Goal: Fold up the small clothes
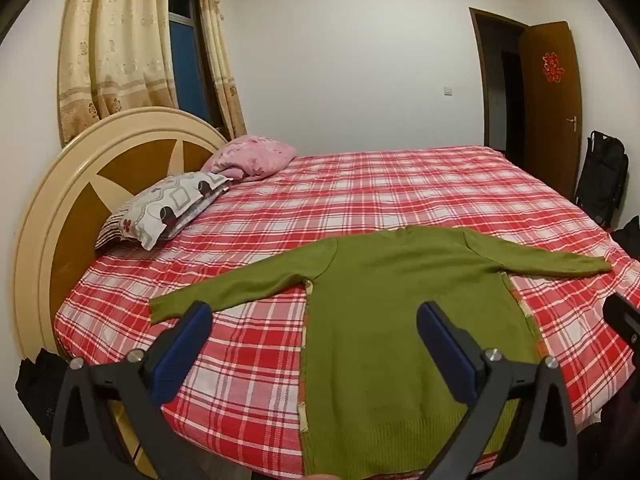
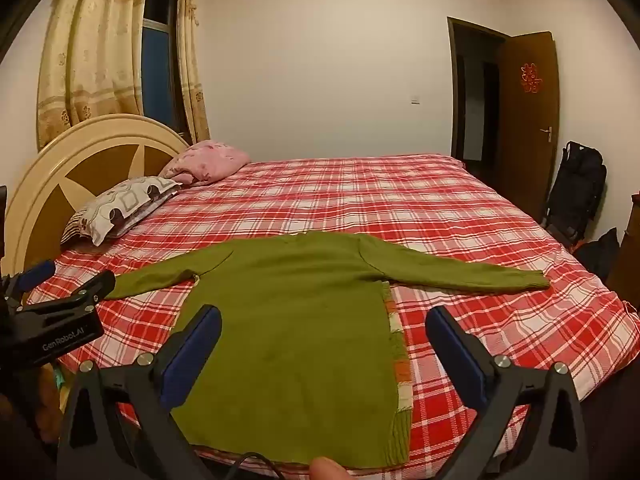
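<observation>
A green knitted sweater lies flat on the red plaid bed, back up, both sleeves spread out sideways, hem at the near edge. My left gripper hangs open above the sweater's left side, nothing between its blue pads. In the right wrist view the same sweater fills the near middle, and my right gripper stands open over its body and right edge, holding nothing. The left gripper shows at the left border there, near the left sleeve cuff.
Two pillows lie by the round headboard at the left. A fingertip shows at the bottom edge. A brown door stands ajar at the right, with a black bag beside it.
</observation>
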A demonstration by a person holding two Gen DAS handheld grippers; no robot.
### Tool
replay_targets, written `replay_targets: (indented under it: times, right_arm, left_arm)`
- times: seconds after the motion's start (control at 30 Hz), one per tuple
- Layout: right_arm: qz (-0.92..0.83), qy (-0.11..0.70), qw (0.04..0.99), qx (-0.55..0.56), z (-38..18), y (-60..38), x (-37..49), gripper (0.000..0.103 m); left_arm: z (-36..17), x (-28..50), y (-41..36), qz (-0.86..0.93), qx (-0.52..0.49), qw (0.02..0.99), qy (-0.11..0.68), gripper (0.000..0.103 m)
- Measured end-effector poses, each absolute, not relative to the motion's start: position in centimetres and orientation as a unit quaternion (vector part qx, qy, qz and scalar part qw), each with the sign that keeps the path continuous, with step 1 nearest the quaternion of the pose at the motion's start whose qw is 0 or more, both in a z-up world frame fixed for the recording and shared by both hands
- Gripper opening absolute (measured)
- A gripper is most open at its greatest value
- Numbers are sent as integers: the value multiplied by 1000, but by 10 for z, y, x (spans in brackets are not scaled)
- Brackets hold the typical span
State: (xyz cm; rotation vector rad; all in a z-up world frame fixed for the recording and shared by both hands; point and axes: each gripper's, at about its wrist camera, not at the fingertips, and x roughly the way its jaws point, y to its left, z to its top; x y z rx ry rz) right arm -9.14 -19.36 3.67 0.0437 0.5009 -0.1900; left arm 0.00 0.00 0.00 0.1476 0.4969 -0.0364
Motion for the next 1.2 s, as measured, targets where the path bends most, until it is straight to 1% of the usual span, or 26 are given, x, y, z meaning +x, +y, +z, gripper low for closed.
replay_targets:
  times: [0.33, 1.2]
  right_arm:
    - [-91, 244, 965, 25, 36, -194, -94, 102]
    - [-89, 242, 966, 25, 34, -191, -94, 102]
  left_arm:
    - [-3, 3, 2, -18, 65, 964, 258, 103]
    - [-5, 5, 2, -16, 66, 964, 257, 103]
